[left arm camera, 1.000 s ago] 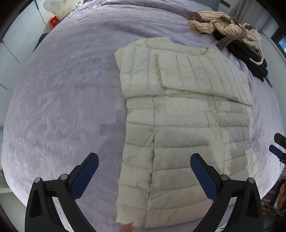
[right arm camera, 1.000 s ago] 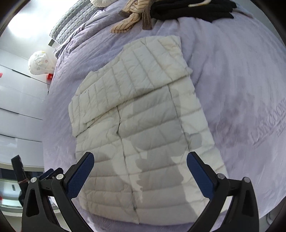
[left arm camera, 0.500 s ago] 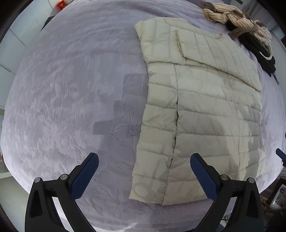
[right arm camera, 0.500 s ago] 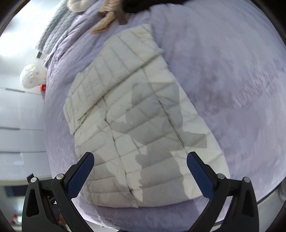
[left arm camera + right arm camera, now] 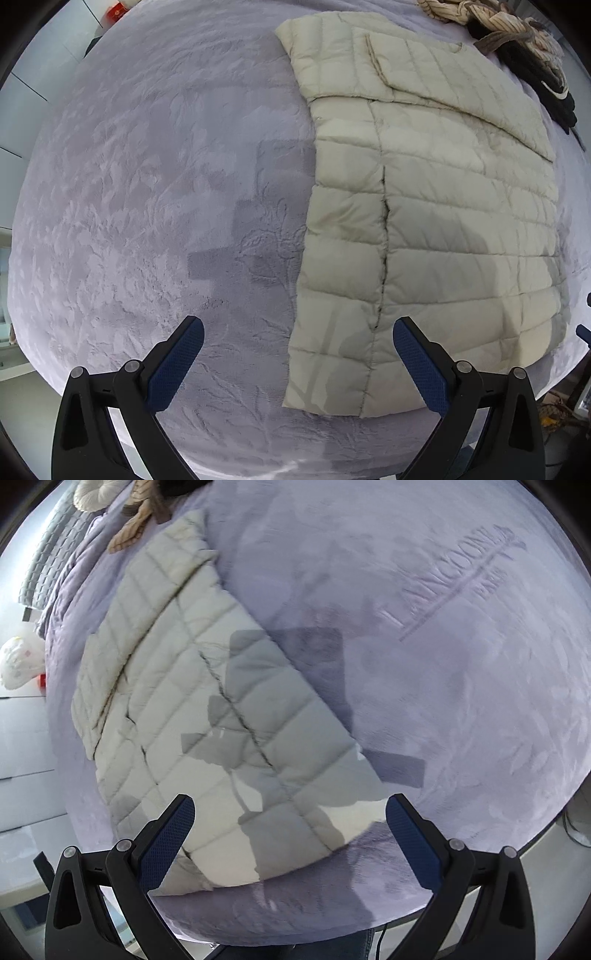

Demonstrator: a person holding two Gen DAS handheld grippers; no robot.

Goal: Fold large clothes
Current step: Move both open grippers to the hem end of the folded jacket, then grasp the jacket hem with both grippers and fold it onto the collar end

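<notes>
1. Your left gripper (image 5: 295, 354) has shifted left; its fingers are spread, empty, above the blanket (image 5: 147, 206).
2. Your right gripper (image 5: 290, 832) has swung right, fingers apart, over the hem of the jacket (image 5: 207, 709).
3. The jacket (image 5: 424, 221) lies flat, sleeves folded in.

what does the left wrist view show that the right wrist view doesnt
Only the left wrist view: the black clothes at the far right and a red item past the bed's far left edge. Only the right wrist view: lettering pressed into the blanket, a grey quilted pillow and a white bag. Both: the cream jacket lying flat on the lilac blanket, the striped garment, and an open gripper holding nothing.
</notes>
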